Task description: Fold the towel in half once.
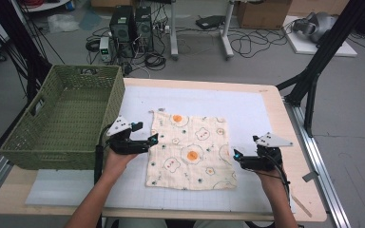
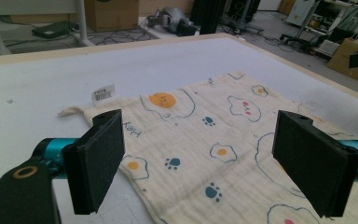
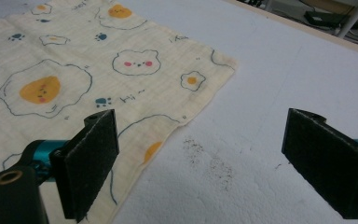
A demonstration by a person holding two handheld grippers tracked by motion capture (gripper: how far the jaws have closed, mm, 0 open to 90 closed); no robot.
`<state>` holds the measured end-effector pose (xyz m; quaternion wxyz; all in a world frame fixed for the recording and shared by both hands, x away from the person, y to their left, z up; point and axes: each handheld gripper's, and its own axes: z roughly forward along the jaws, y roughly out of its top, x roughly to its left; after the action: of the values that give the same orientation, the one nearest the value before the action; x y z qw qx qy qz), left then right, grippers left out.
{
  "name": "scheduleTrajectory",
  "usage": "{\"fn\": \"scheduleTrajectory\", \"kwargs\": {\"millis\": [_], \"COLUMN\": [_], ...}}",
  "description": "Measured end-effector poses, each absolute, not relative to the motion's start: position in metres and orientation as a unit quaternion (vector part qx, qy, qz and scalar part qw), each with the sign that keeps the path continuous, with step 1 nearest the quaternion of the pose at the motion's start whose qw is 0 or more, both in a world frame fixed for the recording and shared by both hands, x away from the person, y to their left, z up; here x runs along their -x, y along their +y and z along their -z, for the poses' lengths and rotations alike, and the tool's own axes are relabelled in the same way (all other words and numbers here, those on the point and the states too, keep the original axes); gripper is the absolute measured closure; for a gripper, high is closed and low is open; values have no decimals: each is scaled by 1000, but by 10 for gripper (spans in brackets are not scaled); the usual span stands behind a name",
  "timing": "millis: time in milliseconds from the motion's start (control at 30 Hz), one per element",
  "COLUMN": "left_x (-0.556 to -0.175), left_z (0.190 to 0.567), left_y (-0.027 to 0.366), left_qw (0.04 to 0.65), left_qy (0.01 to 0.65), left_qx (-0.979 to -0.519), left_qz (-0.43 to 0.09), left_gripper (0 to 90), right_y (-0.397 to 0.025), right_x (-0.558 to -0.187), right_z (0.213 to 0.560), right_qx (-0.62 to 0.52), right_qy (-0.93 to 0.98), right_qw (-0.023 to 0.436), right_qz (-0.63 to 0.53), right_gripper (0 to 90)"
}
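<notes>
Cloth (image 1: 191, 152) flat on mat mid-table, left gripper (image 1: 145, 138) and right gripper (image 1: 240, 159) wide open, empty, at opposite side edges: best lowered level, one jaw slid under hem, then closed together.

So the cloth (image 1: 190, 150) is lying flat in the middle of the counter (image 1: 271, 102), on top of the mat (image 1: 247, 107) that covers most of it. A basket (image 1: 62, 121) sits at the left edge of the counter, well left of the cloth. The left gripper (image 1: 153, 138) is at the cloth's left edge (between basket and cloth), fingers (image 2: 95, 163) spread over that edge. The right gripper (image 1: 236, 155) is at the cloth's right edge, nearer the front. Behind the counter, computer towers (image 1: 132, 26) and cables (image 1: 254, 42) sit on the floor.
</notes>
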<state>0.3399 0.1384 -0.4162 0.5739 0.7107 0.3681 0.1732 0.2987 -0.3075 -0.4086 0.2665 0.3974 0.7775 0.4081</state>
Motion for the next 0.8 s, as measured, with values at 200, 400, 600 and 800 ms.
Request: {"fn": "scheduleTrajectory", "kwargs": {"millis": [200, 400, 600, 800], "left_x": [-339, -343, -356, -380], "left_z": [416, 416, 414, 411], "left_y": [139, 137, 137, 129], "left_qw": [564, 563, 553, 541], "left_qy": [378, 387, 405, 423], "left_qx": [-712, -711, -707, -705], "left_qz": [-177, -168, -173, -177], "left_gripper": [175, 182, 195, 213], "right_y": [-305, -305, -304, -301], "right_x": [-301, -300, -299, -300], "right_z": [410, 410, 410, 411], "right_qx": [-395, -391, -391, -385], "right_qy": [780, 781, 782, 788], "right_qw": [262, 253, 247, 241], "right_qz": [-409, -416, -418, -415], "right_gripper": [101, 101, 101, 102]}}
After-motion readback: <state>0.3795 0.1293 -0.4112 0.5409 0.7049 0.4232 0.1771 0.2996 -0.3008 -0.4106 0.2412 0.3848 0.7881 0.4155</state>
